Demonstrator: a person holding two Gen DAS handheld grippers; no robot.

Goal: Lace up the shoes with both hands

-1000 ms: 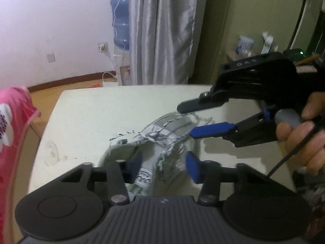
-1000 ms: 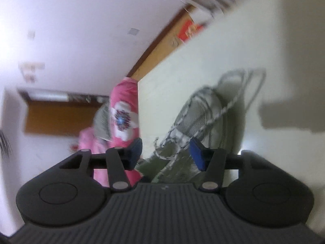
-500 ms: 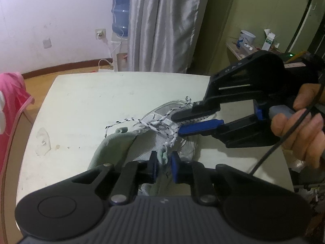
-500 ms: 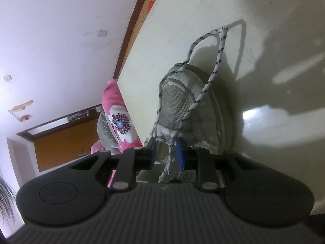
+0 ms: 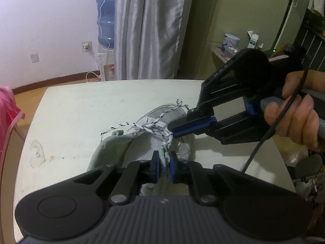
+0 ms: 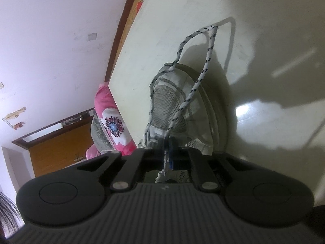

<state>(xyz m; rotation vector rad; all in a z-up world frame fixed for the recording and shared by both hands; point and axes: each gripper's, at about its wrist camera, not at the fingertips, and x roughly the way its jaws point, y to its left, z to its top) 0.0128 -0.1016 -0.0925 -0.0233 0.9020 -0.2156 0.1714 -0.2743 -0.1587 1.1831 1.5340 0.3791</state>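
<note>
**Both tools pinched at the shoe's throat**

We see the grey mesh shoe (image 5: 154, 140) lying mid-worktop (image 5: 81, 109), toe away from us. Its speckled lace (image 6: 193, 89) loops out past the toe. Left tool (image 5: 164, 160) is clamped on the pale green tongue tab (image 5: 165, 157); right tool (image 5: 172, 131) is closed tight on the lace.

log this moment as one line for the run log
left gripper: shut on shoe tongue | right gripper: shut on lace | shoe: on table | stage: lacing underway
</note>
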